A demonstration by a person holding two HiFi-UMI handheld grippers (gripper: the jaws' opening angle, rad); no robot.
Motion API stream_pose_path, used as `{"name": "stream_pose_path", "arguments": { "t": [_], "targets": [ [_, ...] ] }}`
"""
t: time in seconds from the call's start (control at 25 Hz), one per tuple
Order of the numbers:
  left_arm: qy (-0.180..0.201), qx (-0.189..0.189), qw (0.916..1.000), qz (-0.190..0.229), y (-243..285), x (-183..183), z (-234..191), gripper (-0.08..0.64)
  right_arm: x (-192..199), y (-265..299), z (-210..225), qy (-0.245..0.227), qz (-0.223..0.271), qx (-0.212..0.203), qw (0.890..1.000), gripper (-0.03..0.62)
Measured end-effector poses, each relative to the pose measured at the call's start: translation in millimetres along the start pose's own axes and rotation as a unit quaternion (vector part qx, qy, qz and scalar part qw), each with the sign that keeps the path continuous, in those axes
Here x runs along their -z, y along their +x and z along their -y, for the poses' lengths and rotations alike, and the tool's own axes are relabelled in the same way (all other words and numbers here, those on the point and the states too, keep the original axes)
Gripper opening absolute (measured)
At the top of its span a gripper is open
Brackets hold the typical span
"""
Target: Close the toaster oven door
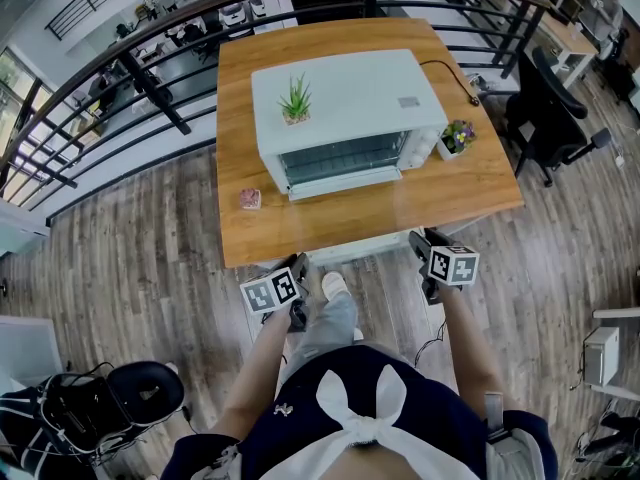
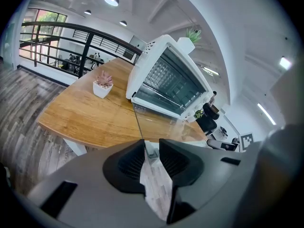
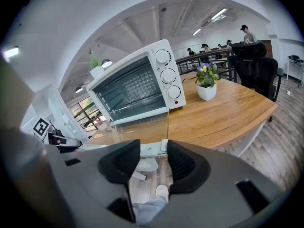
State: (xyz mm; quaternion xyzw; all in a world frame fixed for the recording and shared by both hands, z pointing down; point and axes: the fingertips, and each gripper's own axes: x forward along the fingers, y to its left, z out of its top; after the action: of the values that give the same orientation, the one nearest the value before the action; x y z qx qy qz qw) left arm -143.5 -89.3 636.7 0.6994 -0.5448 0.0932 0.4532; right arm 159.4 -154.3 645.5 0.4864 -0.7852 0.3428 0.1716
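Toaster oven [image 1: 360, 98] white; glass door [image 1: 350, 218] folded down flat, fully open

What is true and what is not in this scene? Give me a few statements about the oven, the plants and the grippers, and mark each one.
1. The toaster oven is shut. False: its glass door lies folded down, open.
2. A green plant stands on top of the oven. True.
3. A pot of purple flowers stands beside the oven's knob end. True.
4. The pink plant sits inside the oven. False: it stands on the table, off the oven's other end.
5. The right gripper has its jaws pressed together. False: they stand apart.
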Motion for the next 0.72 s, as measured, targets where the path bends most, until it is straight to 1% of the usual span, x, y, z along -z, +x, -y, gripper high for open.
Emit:
{"name": "stream_pose_path", "arguments": {
  "t": [0.72],
  "targets": [
    [-0.015,0.014,0.9997,0.014,-4,-12,4,0.107,-13,-3,-4,0.0,0.023,-0.007,1.0,0.189]
  ]
}}
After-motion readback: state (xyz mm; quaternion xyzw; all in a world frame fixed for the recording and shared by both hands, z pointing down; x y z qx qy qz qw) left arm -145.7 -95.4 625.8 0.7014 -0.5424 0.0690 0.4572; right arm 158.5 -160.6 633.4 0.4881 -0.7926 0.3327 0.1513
